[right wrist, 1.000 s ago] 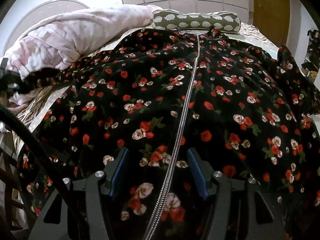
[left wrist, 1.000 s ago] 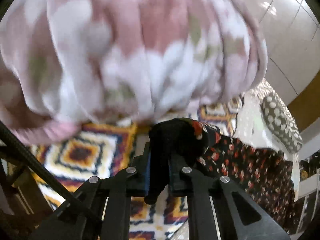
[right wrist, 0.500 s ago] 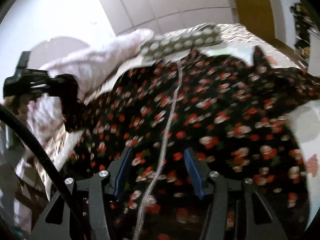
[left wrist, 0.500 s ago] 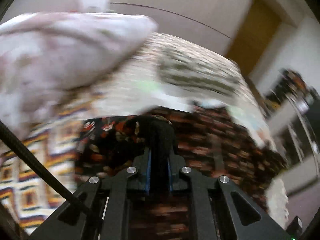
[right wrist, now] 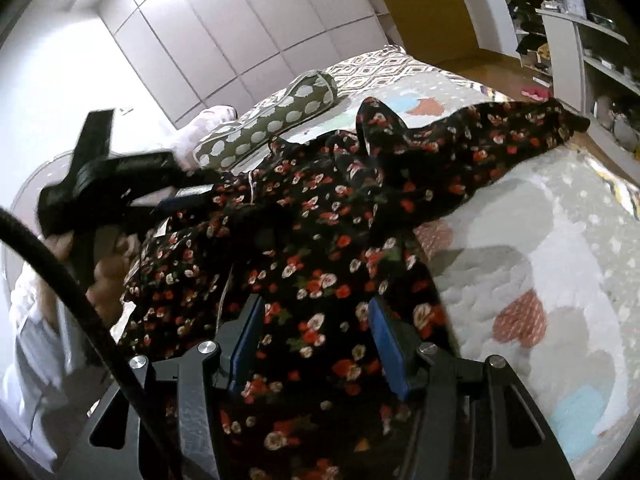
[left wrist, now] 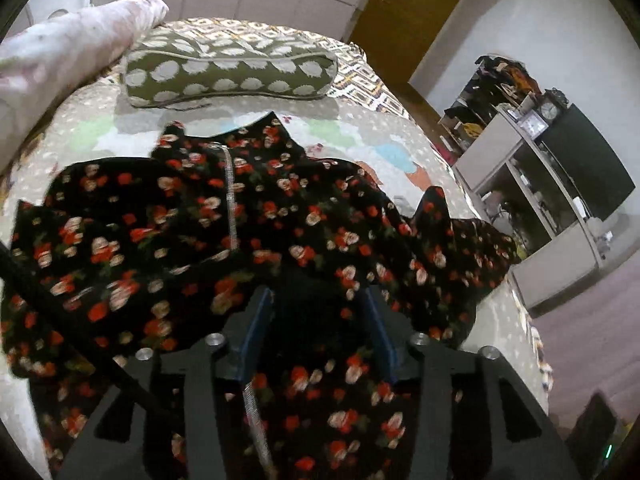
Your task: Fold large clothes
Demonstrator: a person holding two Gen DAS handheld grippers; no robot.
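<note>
Dress, black with red and cream roses and a metal zipper down the front, was lying across the quilted bedspread, taking up the middle of the left wrist view. Its collar end pointed to 12 o'clock, toward the dotted olive bolster. 1 sleeve trailed off to 3 o'clock near the bed edge. A pink duvet was bunched up at 10 o'clock.

Left gripper was over the folded-in part of the cloth, jaws opening, fabric under and between them but the pads not pressing on it as far as I could see. Right gripper had its blue pads spread wide over the lower skirt, nothing pinched. From the right wrist view the other tool sat at 9 o'clock in the person's hand.

Handling-wise, my guess: thin, limp, light fabric that slumps and wrinkles the second it's let go, so it won't hold a crease by itself. The zipper is the only stiff bit and makes a decent fold line. I'd grab at seams or hems, say the shoulder seam and the bottom hem corner, pinching a doubled edge so it doesn't slide out. Could be a bit slippery, so a deep bite is better than a fingertip nip.
</note>
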